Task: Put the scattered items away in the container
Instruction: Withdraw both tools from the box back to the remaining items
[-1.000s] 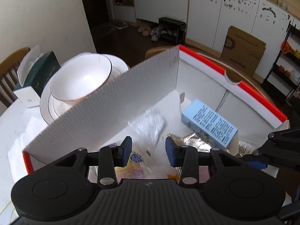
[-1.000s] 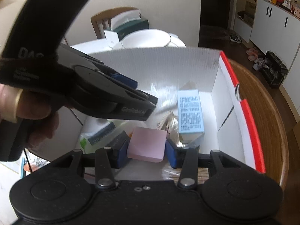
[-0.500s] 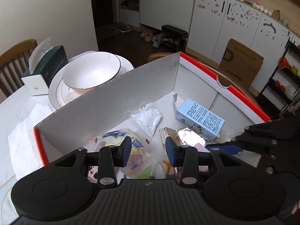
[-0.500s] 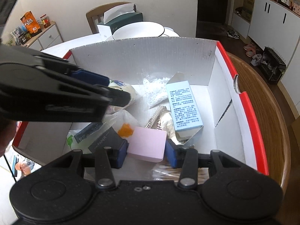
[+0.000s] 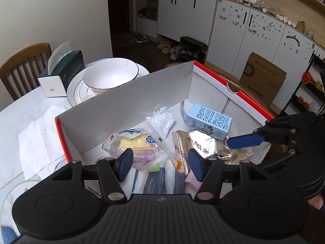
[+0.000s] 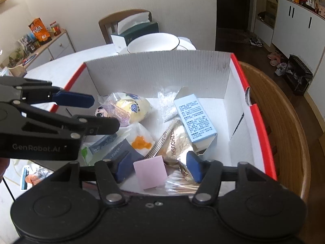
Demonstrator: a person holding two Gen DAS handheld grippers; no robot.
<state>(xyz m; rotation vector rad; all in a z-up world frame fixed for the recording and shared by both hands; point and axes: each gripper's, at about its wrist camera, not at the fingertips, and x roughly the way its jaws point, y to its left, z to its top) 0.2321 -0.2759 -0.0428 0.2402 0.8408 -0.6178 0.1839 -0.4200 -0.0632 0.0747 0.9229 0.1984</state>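
Pink pad (image 6: 150, 171) loose between right gripper (image 6: 158, 167) opening fingers (image 6: 122, 166).

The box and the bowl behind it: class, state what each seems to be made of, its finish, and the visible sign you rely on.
The box: apparently corrugated cardboard, matt white inside with a red outer face; fine ribbing runs down its wall. The bowl: probably glazed ceramic or porcelain, glossy white with a thin dark rim line; the shine suggests glaze, though the look alone cannot rule out other materials.
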